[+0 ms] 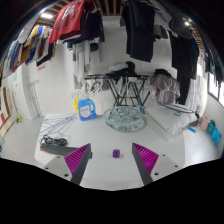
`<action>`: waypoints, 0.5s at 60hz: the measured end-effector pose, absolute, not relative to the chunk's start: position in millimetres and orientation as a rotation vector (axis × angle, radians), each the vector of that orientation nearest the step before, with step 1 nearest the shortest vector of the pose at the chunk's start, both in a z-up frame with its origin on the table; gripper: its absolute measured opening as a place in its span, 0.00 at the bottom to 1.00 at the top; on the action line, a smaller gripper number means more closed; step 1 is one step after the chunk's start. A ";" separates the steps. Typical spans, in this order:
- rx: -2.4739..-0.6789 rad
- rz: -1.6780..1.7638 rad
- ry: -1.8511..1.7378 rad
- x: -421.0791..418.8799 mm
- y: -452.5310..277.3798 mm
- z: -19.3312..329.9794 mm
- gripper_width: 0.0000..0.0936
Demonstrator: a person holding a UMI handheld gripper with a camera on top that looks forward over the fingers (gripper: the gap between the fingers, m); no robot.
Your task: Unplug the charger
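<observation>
A small purple object (116,153), possibly the charger, lies on the white table (100,135) between my two fingers, with a wide gap at each side. My gripper (112,158) is open, its pink pads (79,157) spread far apart and low over the table. A black cable or cord bundle (54,141) lies on the table ahead of the left finger. No socket shows clearly.
A round glass dish (125,119) stands farther back on the table. A blue box (86,107) stands behind to the left. A drying rack (125,88) and hanging clothes (135,25) fill the room beyond.
</observation>
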State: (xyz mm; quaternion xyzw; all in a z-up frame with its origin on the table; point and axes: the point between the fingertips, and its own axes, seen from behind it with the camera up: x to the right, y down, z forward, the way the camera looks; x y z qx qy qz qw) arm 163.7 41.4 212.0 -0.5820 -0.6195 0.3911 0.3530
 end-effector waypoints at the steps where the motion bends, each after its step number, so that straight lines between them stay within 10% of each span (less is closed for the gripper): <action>1: -1.501 1.013 -1.610 173.0 41.6 217.5 0.91; 30: -1.489 0.955 -1.657 251.4 58.5 248.2 0.92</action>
